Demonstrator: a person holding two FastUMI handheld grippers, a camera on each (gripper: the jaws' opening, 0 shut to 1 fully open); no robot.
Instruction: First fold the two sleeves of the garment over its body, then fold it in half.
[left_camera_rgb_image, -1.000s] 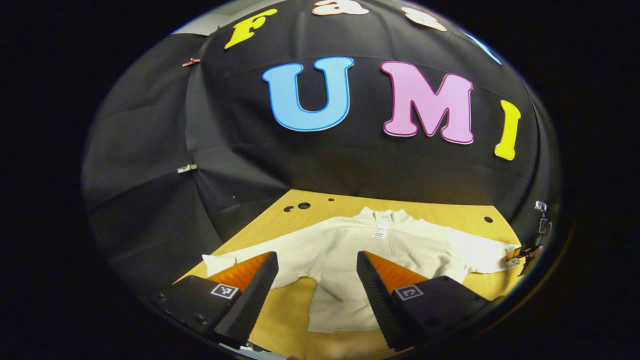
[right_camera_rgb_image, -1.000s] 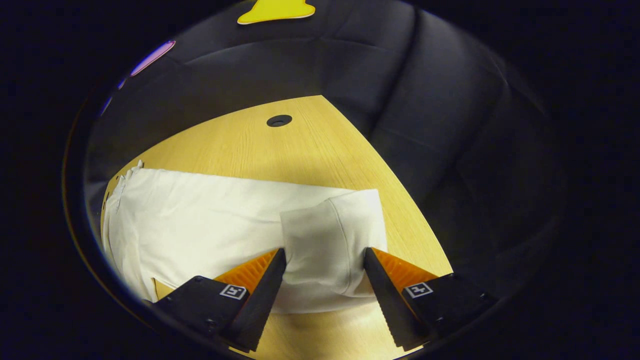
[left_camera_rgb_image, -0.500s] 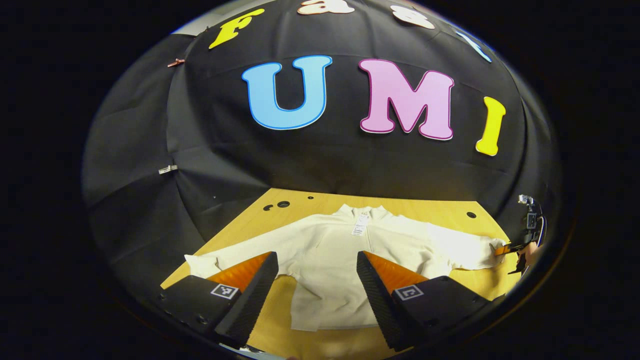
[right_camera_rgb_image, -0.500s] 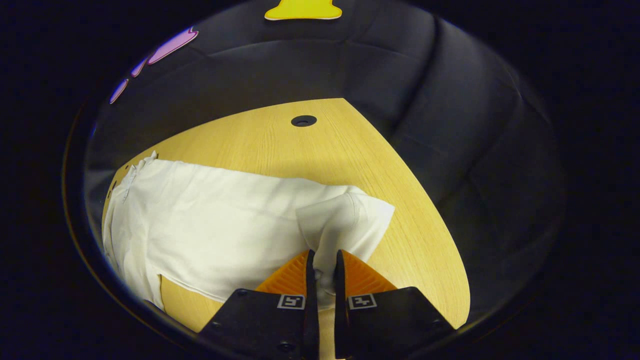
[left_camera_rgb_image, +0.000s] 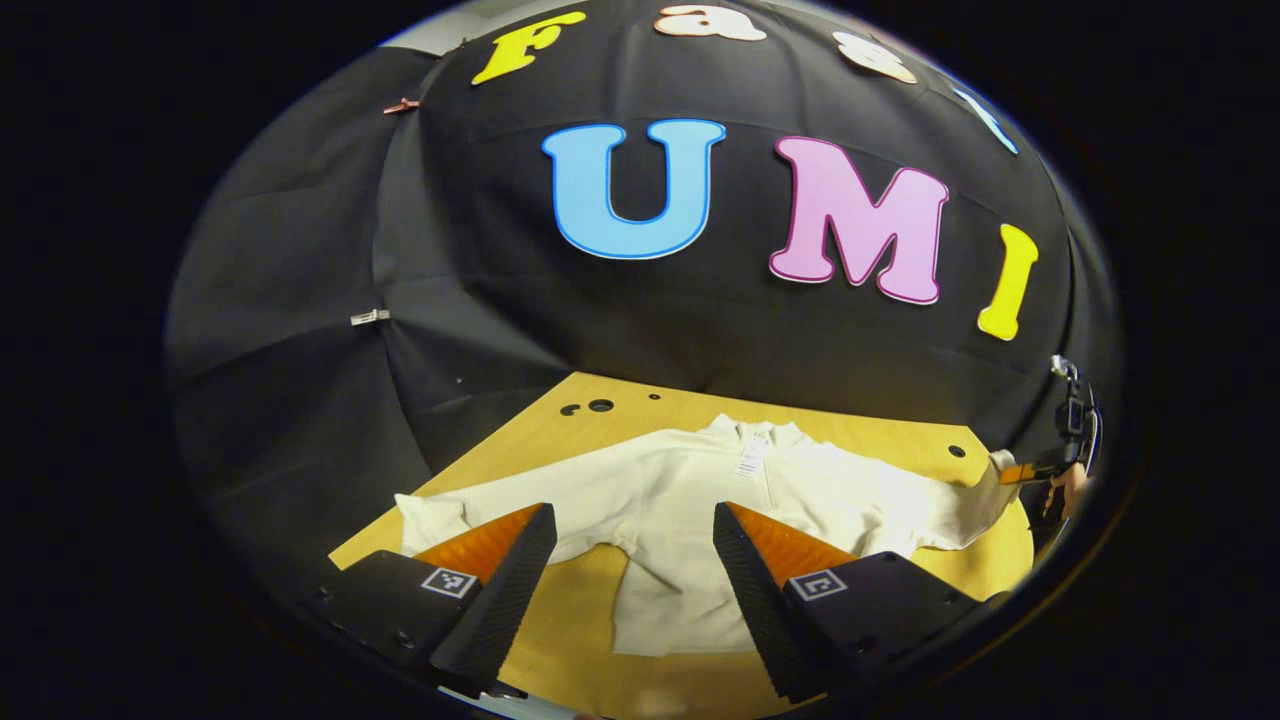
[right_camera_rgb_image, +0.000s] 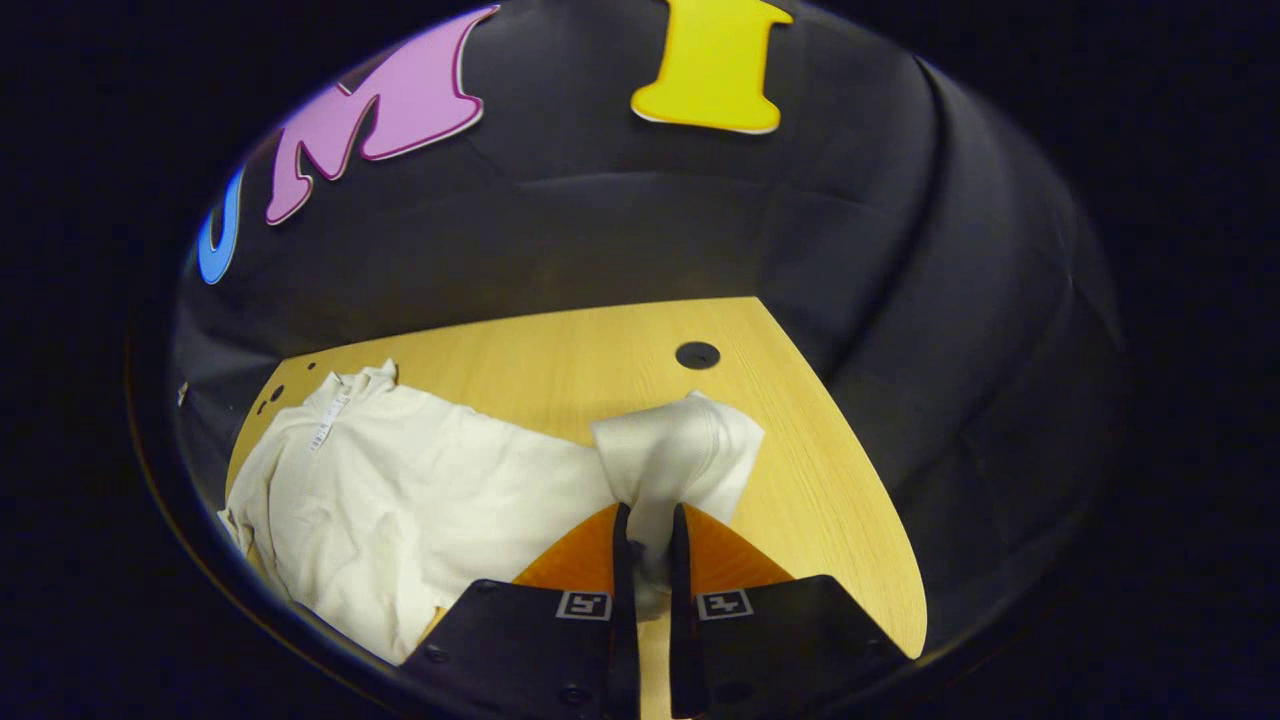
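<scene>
- Left gripper view: the left gripper (left_camera_rgb_image: 634, 585) hangs above the near table edge with its fingers spread wide and nothing between them. The white garment (left_camera_rgb_image: 700, 500) lies face up on the wooden table (left_camera_rgb_image: 560, 630), collar toward the booth wall, hem toward the camera. Its left sleeve (left_camera_rgb_image: 450, 505) lies flat, stretched out to the side, untouched.
- Same view, far right edge: the right gripper (left_camera_rgb_image: 1015, 472) holds the end of the right sleeve (left_camera_rgb_image: 965, 500). A second ago that cuff lay flat on the table; now it stands raised off the surface.
- Right gripper view: the right gripper (right_camera_rgb_image: 648, 560) has its fingers closed on the cuff of the right sleeve (right_camera_rgb_image: 675, 455). A second ago they stood apart on either side of it; half a second ago they had closed. The cloth now bunches upward from the pinch, and the table (right_camera_rgb_image: 830, 520) shows beneath it.
- Judgement: the grasp is done and the lift begun; the first sleeve fold is under way, with the carry over the body yet to come. Second sleeve and halving fold remain.
</scene>
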